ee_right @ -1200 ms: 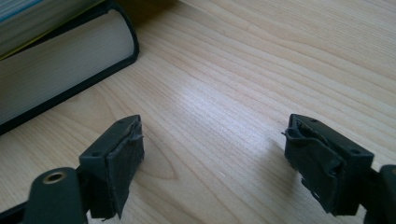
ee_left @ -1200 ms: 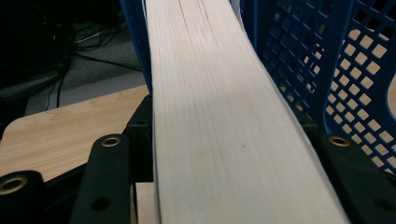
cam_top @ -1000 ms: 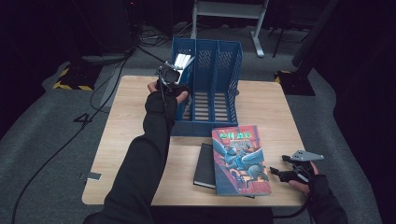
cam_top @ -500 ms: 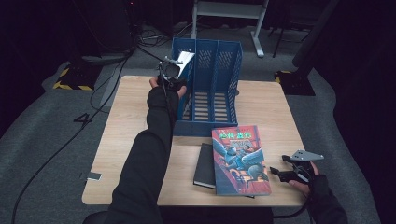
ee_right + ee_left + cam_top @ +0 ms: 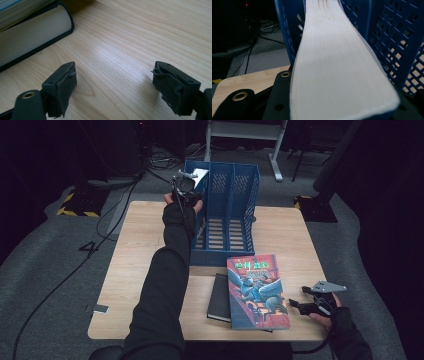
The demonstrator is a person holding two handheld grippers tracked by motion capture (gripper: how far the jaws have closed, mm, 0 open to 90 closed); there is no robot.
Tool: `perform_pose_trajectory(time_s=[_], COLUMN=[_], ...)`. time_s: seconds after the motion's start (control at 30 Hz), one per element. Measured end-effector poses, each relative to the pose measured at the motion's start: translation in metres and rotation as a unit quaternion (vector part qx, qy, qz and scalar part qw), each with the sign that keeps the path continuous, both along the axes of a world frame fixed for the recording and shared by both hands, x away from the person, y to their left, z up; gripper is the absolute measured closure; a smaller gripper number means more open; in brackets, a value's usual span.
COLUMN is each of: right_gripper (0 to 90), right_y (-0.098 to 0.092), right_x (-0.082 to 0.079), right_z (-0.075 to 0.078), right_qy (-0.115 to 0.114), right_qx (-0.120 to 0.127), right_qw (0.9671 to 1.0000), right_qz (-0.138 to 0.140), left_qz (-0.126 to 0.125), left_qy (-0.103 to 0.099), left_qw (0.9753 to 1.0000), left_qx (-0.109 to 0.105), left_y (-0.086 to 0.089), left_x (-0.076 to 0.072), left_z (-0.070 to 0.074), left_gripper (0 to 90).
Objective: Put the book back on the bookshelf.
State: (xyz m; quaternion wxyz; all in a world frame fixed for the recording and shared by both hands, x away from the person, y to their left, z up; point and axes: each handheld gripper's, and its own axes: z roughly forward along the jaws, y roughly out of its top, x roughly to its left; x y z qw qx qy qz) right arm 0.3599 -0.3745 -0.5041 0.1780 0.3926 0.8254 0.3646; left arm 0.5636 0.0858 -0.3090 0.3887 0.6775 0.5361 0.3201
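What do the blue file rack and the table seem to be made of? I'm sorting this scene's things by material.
The file rack looks like moulded plastic: uniform blue, with a fairly matte sheen and walls pierced by a regular grid of holes. The table looks like light wood or a wood-look laminate: pale grain lines run across a smooth, faintly glossy top. The pictures cannot settle which.

A file rack (image 5: pixel 235 215) stands on the worktop (image 5: pixel 140 250) toward 12 o'clock, its open front facing 6 o'clock. At the rack's 9 o'clock upper corner the left claw (image 5: pixel 186 182) grips a book (image 5: pixel 337 70) at the leftmost compartment. Toward 6 o'clock from the rack lie two stacked books: the top book (image 5: pixel 256 291) on the lower book (image 5: pixel 219 296). At their 3 o'clock, just beside them, the right claw (image 5: pixel 300 304) rests low over the worktop, jaws apart.
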Motion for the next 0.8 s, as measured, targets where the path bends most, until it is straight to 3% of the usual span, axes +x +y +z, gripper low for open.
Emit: perform_pose_trajectory(time_s=[0.07, 0.27, 0.43, 0.6, 0.8], right_gripper=[19.3, 19.4, 19.3, 19.3, 19.3], right_y=[0.000, 0.000, 0.000, 0.000, 0.000], right_x=[0.000, 0.000, 0.000, 0.000, 0.000], right_z=[0.000, 0.000, 0.000, 0.000, 0.000], right_qy=[0.000, 0.000, 0.001, 0.000, 0.000], right_qx=[0.001, 0.001, 0.001, 0.000, -0.001], right_qw=[1.0000, 1.0000, 1.0000, 1.0000, 1.0000], right_qz=[0.000, 0.001, 0.001, 0.001, 0.001], left_qz=[0.007, 0.027, 0.025, 0.023, 0.016], left_qy=[-0.007, -0.026, -0.019, -0.025, -0.019], left_qw=[0.9999, 0.9993, 0.9994, 0.9992, 0.9996], left_qx=[0.006, -0.009, -0.014, -0.019, -0.014], left_y=[-0.001, -0.001, 0.000, 0.004, 0.010], left_x=[0.003, 0.007, 0.005, 0.001, -0.003], left_z=[0.000, -0.006, -0.014, -0.017, -0.023], left_gripper=[60.7, 60.5, 60.3, 60.0, 58.9])
